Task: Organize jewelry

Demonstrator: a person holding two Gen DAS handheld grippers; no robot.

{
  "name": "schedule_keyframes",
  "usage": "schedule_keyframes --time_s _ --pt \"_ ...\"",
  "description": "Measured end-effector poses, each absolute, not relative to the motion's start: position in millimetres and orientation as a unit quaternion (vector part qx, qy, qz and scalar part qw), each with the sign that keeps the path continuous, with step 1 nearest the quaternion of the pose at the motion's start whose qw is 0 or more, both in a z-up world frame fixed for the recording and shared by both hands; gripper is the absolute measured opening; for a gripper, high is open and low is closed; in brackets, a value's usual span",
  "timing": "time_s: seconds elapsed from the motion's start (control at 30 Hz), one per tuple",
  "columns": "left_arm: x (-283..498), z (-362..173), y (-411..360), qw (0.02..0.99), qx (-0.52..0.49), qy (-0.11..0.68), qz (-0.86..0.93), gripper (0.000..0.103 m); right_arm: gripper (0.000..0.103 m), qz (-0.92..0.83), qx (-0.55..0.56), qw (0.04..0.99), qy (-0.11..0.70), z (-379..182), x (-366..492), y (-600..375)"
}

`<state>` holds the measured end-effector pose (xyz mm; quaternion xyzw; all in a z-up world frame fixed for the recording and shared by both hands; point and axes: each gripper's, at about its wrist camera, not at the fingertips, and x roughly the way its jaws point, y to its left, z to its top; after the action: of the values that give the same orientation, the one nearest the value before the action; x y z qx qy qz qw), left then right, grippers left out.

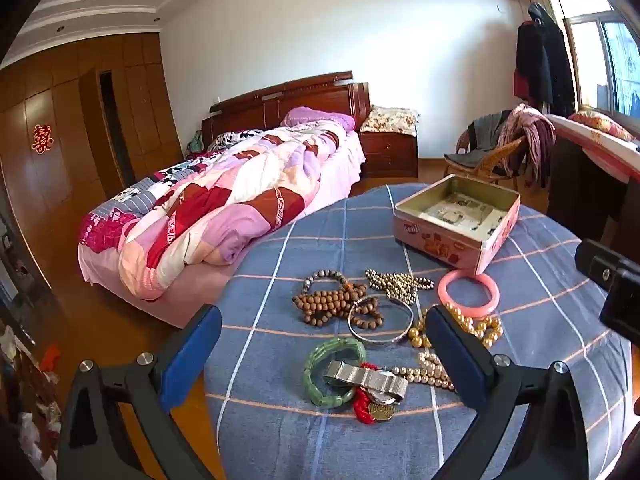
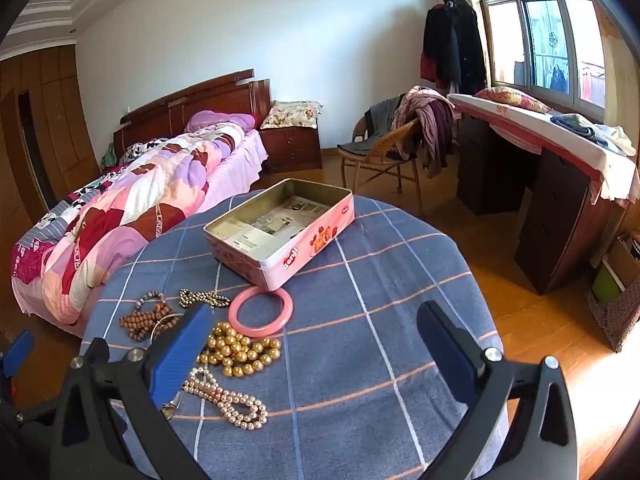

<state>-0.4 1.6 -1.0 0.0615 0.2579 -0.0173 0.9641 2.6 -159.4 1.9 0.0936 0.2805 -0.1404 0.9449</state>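
Jewelry [image 1: 372,320] loose by tin [image 1: 456,224] (lidless) — untouched.

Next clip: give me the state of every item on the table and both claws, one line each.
Pink tin: open, lidless, only paper inside.
Pink bangle: flat on cloth, touching tin's corner.
Gold bead necklace: heaped, loose.
Pink pearl strand: loose on cloth.
Wooden bead strand: piled, untouched.
Silver bangle: flat.
Green bracelet: flat, watch overlapping.
Left claw: open, empty.
Right claw: open, empty.
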Motion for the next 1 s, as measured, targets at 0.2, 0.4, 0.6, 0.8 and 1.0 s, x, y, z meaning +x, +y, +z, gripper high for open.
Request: schedule_keyframes --time_s 0.2,0.4,0.6,0.8,1.0 --pt "0.9 -0.1 3.4 0.96 0.074 0.271 -0.012 0.102 0.103 -0.141 0.093 0.943 0.286 -0.3 4.4 -159.0" --pt "6.1 -4.8 3.7 0.96 0.078 0.27 0.008 0.102 0.103 -0.139 0.093 0.943 0.287 -1.8 6.2 -157.8" --pt "5.9 -4.2 5.3 0.959 0.083 0.271 0.014 0.102 0.103 -0.139 0.094 0.942 0.29 -0.2 6.4 -157.3" --pt "5.4 -3.6 4.9 0.959 0.084 0.271 0.012 0.102 0.103 -0.14 0.094 0.942 0.289 0.1 5.5 -156.9" --pt "5.4 -4.7 4.1 0.959 0.083 0.271 0.011 0.102 0.103 -0.14 0.094 0.943 0.287 0.6 4.6 -156.9"
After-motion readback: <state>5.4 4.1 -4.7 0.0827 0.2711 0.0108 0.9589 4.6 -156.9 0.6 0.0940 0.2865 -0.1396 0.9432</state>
